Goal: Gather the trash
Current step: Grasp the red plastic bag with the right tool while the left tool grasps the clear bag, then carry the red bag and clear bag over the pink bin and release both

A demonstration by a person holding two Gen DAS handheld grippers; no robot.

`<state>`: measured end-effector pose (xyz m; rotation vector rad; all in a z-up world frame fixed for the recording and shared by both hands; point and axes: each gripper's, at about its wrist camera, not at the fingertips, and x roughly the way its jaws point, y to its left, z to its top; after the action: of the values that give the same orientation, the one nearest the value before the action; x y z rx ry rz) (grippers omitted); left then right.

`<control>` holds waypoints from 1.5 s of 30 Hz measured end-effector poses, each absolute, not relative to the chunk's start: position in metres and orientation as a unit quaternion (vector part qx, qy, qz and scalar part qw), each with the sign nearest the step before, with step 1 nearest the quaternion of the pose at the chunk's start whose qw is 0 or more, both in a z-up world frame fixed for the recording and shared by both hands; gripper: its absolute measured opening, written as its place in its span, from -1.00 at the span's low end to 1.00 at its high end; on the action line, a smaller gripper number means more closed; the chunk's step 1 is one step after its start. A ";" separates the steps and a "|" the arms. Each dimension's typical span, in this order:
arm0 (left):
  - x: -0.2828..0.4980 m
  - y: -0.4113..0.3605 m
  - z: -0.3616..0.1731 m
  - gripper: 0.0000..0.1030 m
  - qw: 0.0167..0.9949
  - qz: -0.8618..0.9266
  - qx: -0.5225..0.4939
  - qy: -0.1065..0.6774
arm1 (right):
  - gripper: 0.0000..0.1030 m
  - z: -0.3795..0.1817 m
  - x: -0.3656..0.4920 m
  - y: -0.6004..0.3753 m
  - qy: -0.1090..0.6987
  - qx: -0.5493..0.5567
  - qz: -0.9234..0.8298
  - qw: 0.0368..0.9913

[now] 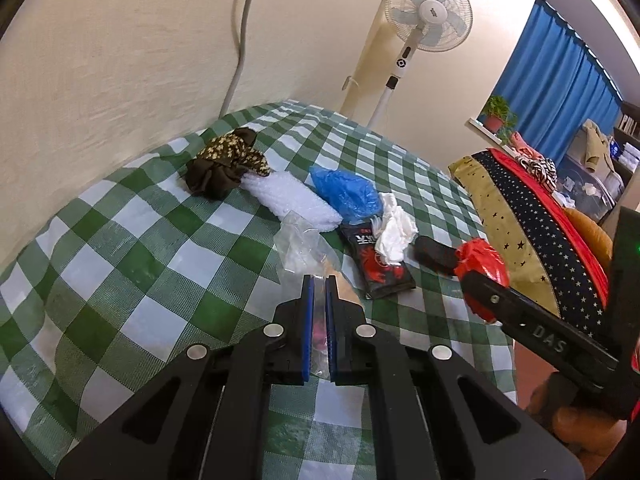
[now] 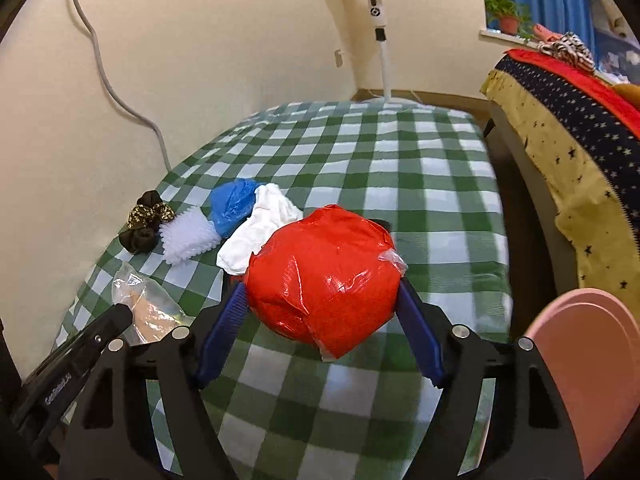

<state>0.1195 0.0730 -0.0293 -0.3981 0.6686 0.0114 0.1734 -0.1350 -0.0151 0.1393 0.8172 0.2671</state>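
Gripping a clear plastic bag [image 1: 302, 242], the left tongs [image 1: 319, 280] sit pinched nearly together on its edge, angled down over the green-checked tabletop [image 1: 120, 240]. Right tongs [image 2: 322, 300] point downward too, blue pads spread wide and pressing both flanks of one red plastic bundle [image 2: 322, 276], held just above the cloth.

Count on the tabletop beyond, near to far:
- one black snack wrapper [image 1: 378, 268] with red print, flat
- one white crumpled tissue [image 1: 394, 228], lying partly on the wrapper
- one blue plastic bag [image 1: 344, 192], touching the tissue
- one white bubbly sheet [image 1: 290, 200], beside the blue bag
- one brown floral cloth [image 1: 226, 162], at the wall end of the row

One pink bin rim [image 2: 592, 360] shows at the right tongs' near right. One standing fan [image 1: 424, 12] in the corner; one potted plant [image 1: 498, 114] on the sill.
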 end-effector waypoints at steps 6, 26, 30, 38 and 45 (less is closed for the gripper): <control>0.114 0.067 -0.019 -0.89 0.931 -0.003 -0.184 0.317 | 0.43 0.006 0.153 -0.153 0.381 0.074 0.118 0.914; 0.078 0.028 0.014 -0.89 0.945 -0.069 -0.139 0.289 | 0.43 0.075 0.073 -0.232 0.322 0.091 0.032 0.942; 0.073 0.020 0.020 -0.89 0.945 -0.084 -0.135 0.285 | 0.44 0.085 0.062 -0.244 0.316 0.078 0.014 0.945; 0.063 -0.003 0.030 -0.89 0.948 -0.116 -0.118 0.271 | 0.44 0.102 0.043 -0.277 0.302 0.081 -0.017 0.950; 0.055 -0.024 0.035 -0.89 0.950 -0.141 -0.102 0.261 | 0.44 0.092 0.031 -0.302 0.292 0.099 -0.059 0.949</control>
<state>0.0551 -0.0237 0.0354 -0.2066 0.5309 -0.2862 0.0313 -0.3019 0.0917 0.2017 0.5943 -0.1210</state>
